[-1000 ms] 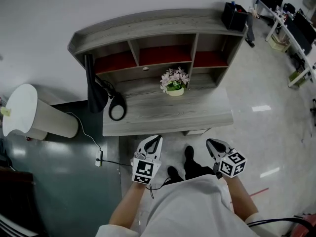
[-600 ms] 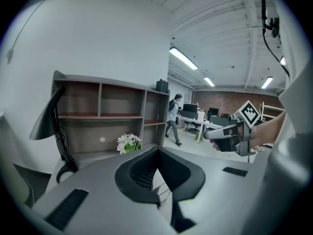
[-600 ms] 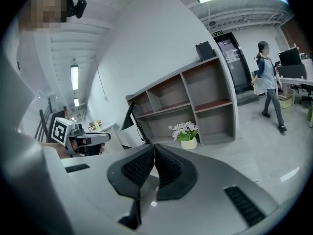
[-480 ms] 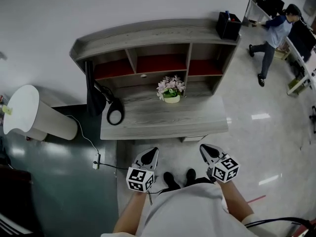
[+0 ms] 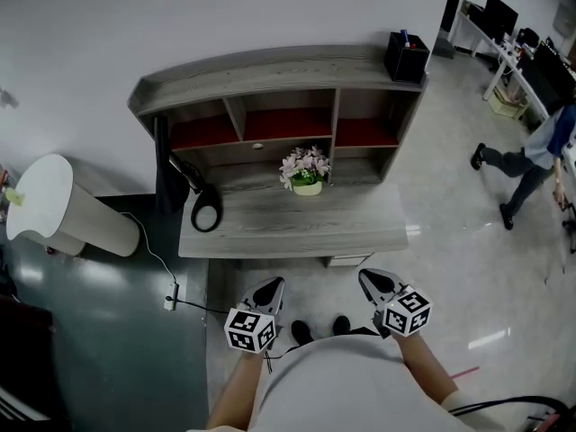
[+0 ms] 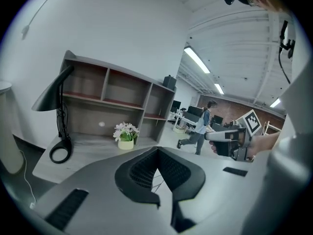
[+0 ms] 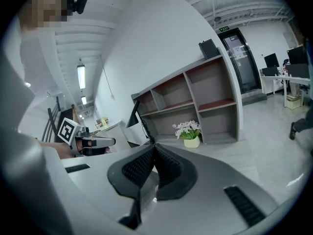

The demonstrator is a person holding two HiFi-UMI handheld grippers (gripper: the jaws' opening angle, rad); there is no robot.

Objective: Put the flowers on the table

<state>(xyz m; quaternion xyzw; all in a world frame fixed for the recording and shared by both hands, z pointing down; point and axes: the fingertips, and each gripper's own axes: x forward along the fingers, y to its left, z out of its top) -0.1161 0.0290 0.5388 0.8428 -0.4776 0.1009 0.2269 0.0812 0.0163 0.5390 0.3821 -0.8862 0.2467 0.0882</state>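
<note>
A small pale pot of pink and white flowers (image 5: 306,171) stands upright on the grey desk (image 5: 297,228), just in front of the shelf unit; it also shows in the left gripper view (image 6: 125,133) and the right gripper view (image 7: 190,132). Both grippers hang well short of the desk's front edge, over the floor. My left gripper (image 5: 268,288) is shut with nothing between its jaws (image 6: 157,151). My right gripper (image 5: 373,282) is also shut and holds nothing (image 7: 154,147). Each gripper shows in the other's view, the right one (image 6: 230,140) and the left one (image 7: 93,143).
A grey shelf unit (image 5: 270,70) with red-lined compartments rises at the desk's back. A black desk lamp (image 5: 202,210) stands at the desk's left, and a black box (image 5: 405,57) tops the shelf. A white cylinder (image 5: 63,210) and a floor cable (image 5: 171,282) lie left. A person (image 5: 531,165) walks at the right.
The desk has drawn further away in the head view, and both grippers sit lower in the frame, away from its front edge. The person at the right has walked further right.
</note>
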